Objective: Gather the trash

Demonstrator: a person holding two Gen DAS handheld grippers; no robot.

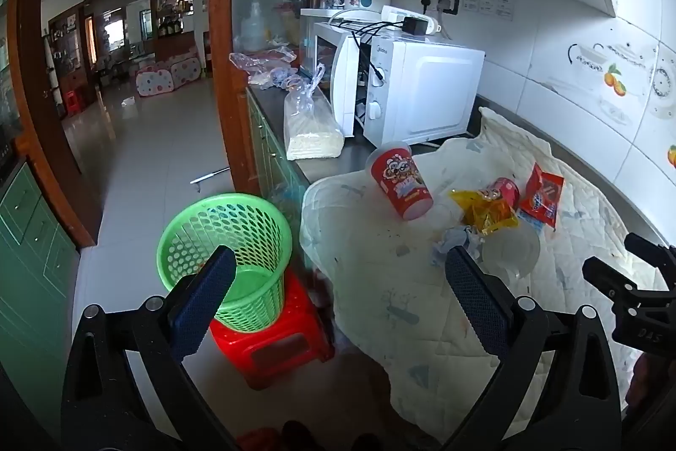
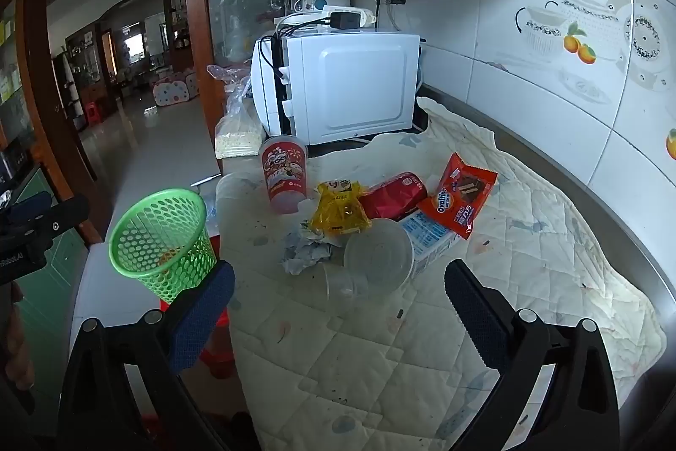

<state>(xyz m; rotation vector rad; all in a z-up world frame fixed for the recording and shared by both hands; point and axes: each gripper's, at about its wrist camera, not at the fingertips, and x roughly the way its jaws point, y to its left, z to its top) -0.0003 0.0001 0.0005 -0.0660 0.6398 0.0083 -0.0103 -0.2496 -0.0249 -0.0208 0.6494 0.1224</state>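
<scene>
Trash lies on a quilted cloth on the counter: a red paper cup, a yellow wrapper, a red can, an orange Ovaltine packet, a clear plastic lid, a small clear cup, crumpled tissue and a white carton. A green mesh basket stands on a red stool left of the counter. My left gripper hangs open over the counter's edge. My right gripper is open, just short of the clear cup.
A white microwave with cables on top stands behind the trash, and a bag of grain sits beside it. The tiled wall runs along the right. Green cabinets line the left of the tiled floor.
</scene>
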